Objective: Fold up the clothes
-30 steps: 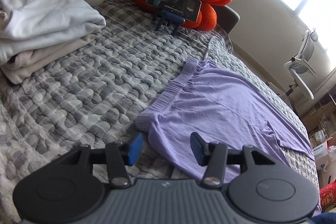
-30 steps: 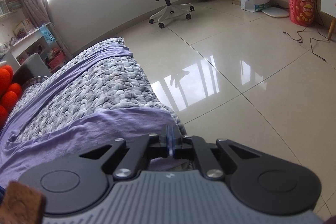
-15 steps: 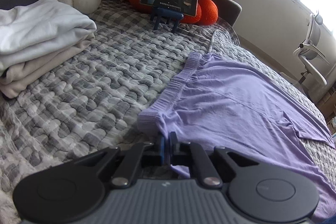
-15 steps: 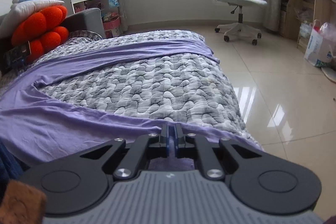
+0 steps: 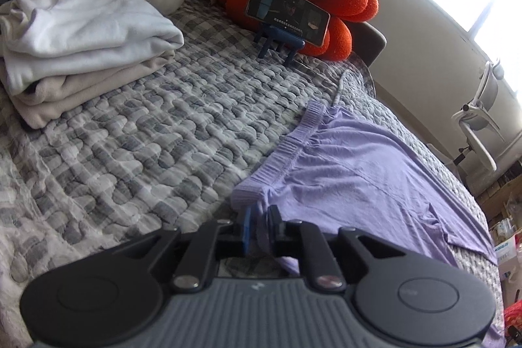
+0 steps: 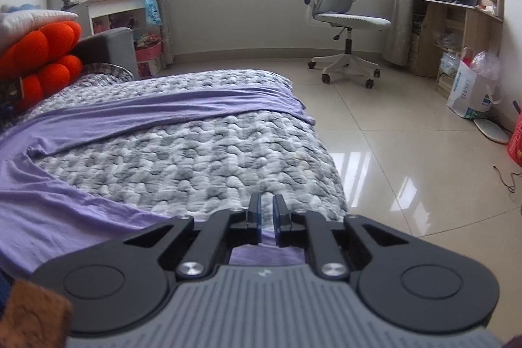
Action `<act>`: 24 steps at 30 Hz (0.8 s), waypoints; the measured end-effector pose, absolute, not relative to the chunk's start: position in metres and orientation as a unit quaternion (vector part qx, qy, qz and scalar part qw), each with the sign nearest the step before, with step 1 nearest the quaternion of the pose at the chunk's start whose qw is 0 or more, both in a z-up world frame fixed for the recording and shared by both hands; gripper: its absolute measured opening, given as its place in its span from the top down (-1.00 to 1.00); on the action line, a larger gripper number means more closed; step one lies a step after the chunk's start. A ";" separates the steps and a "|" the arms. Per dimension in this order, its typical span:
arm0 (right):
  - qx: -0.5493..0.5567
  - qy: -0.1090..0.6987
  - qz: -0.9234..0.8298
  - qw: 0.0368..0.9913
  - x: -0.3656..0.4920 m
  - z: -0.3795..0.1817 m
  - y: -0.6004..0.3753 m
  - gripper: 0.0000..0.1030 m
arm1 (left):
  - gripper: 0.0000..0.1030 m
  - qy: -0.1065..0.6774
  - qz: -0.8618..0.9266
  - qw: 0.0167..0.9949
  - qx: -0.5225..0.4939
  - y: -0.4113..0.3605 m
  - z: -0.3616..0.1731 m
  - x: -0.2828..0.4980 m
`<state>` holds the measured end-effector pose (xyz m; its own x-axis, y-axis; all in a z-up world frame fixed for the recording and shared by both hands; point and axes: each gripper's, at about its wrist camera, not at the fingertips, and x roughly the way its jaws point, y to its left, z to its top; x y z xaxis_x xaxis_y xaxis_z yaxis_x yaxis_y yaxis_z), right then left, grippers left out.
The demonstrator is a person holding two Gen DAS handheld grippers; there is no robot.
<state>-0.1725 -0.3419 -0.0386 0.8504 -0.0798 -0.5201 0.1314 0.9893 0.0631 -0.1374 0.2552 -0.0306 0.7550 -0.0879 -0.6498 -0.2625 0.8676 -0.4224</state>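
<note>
Two hand-held grippers worked lilac trousers [image 5: 352, 172] on the bed [image 5: 137, 158]: left hand-held gripper [image 5: 259, 225] pinched the waistband while easing apart; right hand-held gripper [image 6: 267, 219] opened slightly over a leg, nothing visibly gripped.

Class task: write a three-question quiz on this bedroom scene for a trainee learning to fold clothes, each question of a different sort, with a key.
1. True or false: the purple trousers lie spread out on the grey quilt.
2. What props up the phone? A: a blue stand. B: a book. C: a mug.
3. Fill in the gap: in the folded stack, a white garment lies on top of a ___ one.

Key: 1 true; 2 A; 3 beige.
</note>
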 end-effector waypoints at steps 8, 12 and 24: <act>0.021 0.333 0.099 0.938 -0.148 -0.047 -0.295 0.77 | 0.57 0.356 0.050 0.886 -0.292 0.254 -0.040 -0.124; 0.006 0.327 0.074 0.942 -0.138 -0.053 -0.290 0.95 | 0.56 0.357 0.049 0.880 -0.309 0.257 -0.047 -0.122; -0.044 0.330 0.071 0.940 -0.136 -0.052 -0.289 -0.04 | 0.52 0.356 0.038 0.878 -0.317 0.263 -0.047 -0.125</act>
<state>-0.1363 -0.2892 -0.0523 0.7726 0.1039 -0.6264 -0.1619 0.9861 -0.0362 -0.1254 0.2631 -0.0474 0.7435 -0.1586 -0.6496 -0.2932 0.7958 -0.5299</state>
